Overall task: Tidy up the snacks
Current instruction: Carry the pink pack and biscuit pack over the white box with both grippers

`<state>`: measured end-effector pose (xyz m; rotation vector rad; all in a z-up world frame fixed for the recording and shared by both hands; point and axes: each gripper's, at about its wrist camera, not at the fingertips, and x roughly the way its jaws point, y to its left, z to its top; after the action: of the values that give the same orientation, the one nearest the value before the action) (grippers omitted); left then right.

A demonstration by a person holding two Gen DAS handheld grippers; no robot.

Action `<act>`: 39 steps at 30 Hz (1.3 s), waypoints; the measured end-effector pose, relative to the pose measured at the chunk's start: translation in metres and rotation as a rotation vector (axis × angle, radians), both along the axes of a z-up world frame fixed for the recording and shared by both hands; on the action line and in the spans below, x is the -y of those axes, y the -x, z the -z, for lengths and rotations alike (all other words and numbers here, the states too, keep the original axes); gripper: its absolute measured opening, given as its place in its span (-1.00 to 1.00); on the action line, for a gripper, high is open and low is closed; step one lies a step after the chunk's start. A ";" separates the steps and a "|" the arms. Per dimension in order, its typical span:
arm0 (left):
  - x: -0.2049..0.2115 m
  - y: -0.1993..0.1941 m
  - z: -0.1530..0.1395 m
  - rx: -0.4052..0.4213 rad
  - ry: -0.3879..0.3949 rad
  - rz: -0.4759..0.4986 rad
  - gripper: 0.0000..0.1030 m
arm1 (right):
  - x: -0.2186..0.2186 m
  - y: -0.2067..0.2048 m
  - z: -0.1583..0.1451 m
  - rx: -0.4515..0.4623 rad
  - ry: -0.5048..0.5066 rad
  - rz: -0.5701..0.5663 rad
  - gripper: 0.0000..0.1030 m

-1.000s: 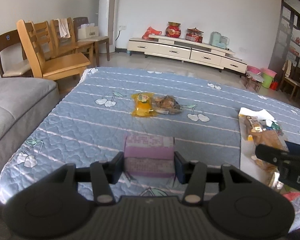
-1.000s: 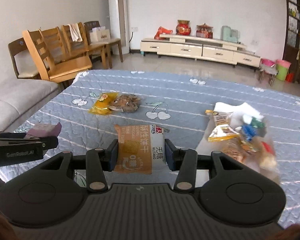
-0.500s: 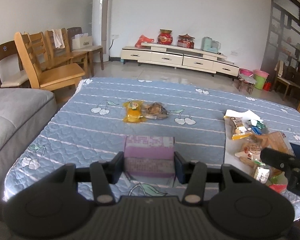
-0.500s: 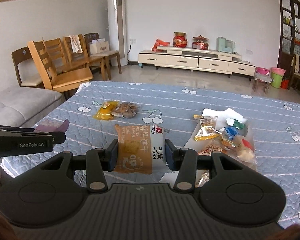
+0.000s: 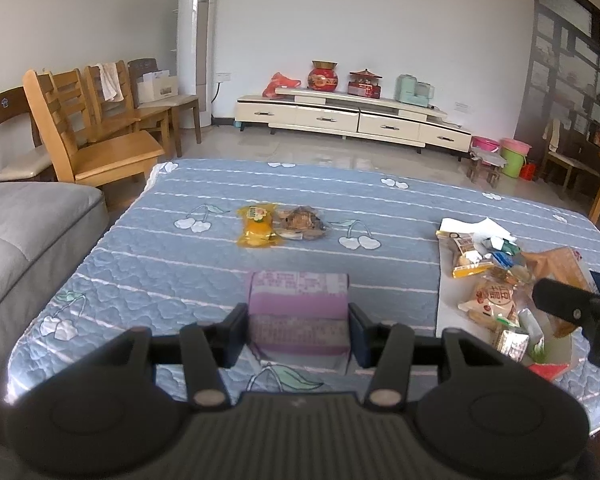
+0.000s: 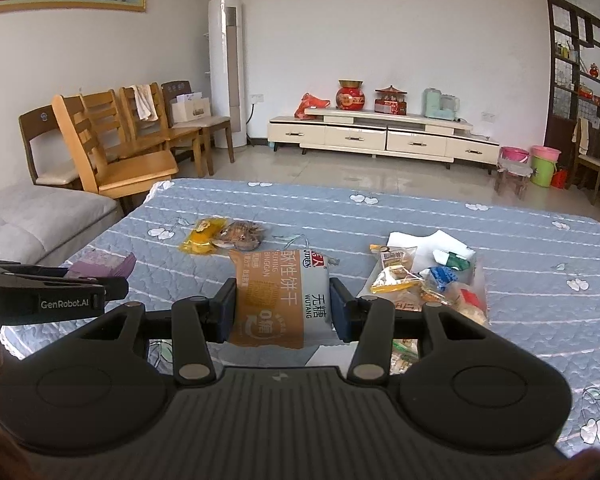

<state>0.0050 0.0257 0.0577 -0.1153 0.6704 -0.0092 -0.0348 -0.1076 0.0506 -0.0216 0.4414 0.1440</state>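
Tongs both gripping snacks above blue quilt (image 5: pixel 180 264): left gripper (image 5: pixel 298 334) is pinching purple packet (image 5: pixel 298 308), right gripper (image 6: pixel 283 307) is pinching orange-white biscuit pack (image 6: pixel 280 298). Yellow pack (image 5: pixel 257 227) & brown snack (image 5: pixel 302 222) lying touching mid-quilt; snack pile (image 5: pixel 496 280) sitting on right.

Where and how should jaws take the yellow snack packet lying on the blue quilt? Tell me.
Grip the yellow snack packet across its narrow middle, coming down from above. It lies flat on the quilt with its long axis running away from the camera, and a brown packet lies against its right side, so nudge it clear first.
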 end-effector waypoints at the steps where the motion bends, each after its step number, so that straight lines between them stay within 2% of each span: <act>1: 0.001 0.000 0.000 0.000 -0.001 0.003 -0.02 | 0.000 0.000 0.000 0.002 0.003 0.002 0.12; 39: 0.024 0.001 -0.006 0.006 -0.016 0.070 -0.02 | 0.006 0.015 -0.009 0.028 -0.006 0.042 0.12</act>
<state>0.0036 0.0020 0.0633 -0.0767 0.6679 -0.0718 -0.0502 -0.1134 0.0594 -0.0081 0.4127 0.1040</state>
